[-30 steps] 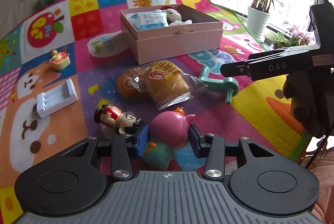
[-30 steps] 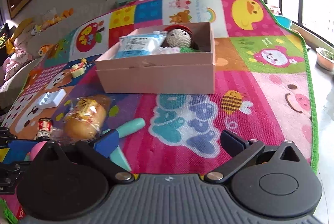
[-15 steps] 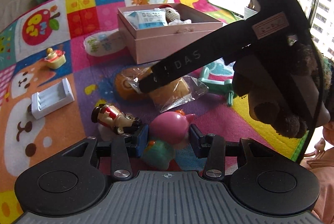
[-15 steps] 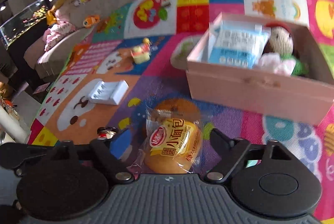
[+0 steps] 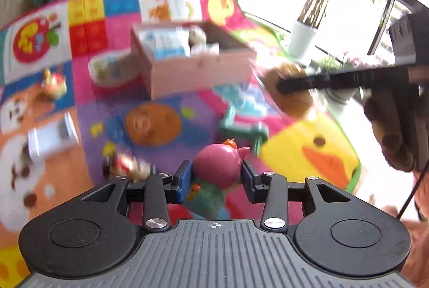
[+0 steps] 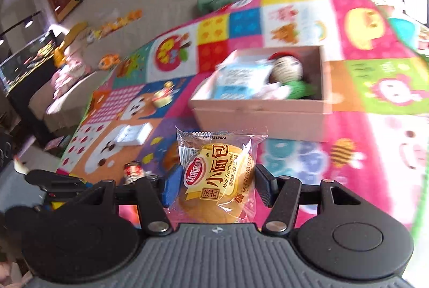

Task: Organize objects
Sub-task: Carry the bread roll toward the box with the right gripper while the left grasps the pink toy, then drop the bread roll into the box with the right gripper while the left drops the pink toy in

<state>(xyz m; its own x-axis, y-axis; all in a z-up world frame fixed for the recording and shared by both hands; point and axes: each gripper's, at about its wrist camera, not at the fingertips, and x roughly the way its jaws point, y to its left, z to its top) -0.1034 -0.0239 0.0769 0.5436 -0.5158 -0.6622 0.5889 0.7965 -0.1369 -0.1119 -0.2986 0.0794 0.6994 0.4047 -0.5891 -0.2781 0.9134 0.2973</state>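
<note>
While pink box (image 6: 261, 120) holds blue packet (image 6: 237, 82), knitted doll (image 6: 288, 68), white cloth (image 6: 273, 92).

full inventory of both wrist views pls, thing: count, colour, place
Cardboard box: 1, pink, open, mid-mat.
Snack packet: 1, blue-white, inside box.
Crochet doll: 1, cream, red cap, inside box.
Wrapped mini French bread: 1, golden, clear wrapper, between right gripper's fingers.
Pig toy: 1, pink head, teal body, between left gripper's fingers.
Small figurine: 1, red-white, on mat.
White plastic tray: 1, on mat.
Small cake toy: 1, yellow, on mat.
Teal plastic tool: 1, on mat.
Play mat: 1, multicolour.
Potted plant: 1, green, white pot, by window.
Left gripper: 1, black.
Right gripper: 1, black.
</note>
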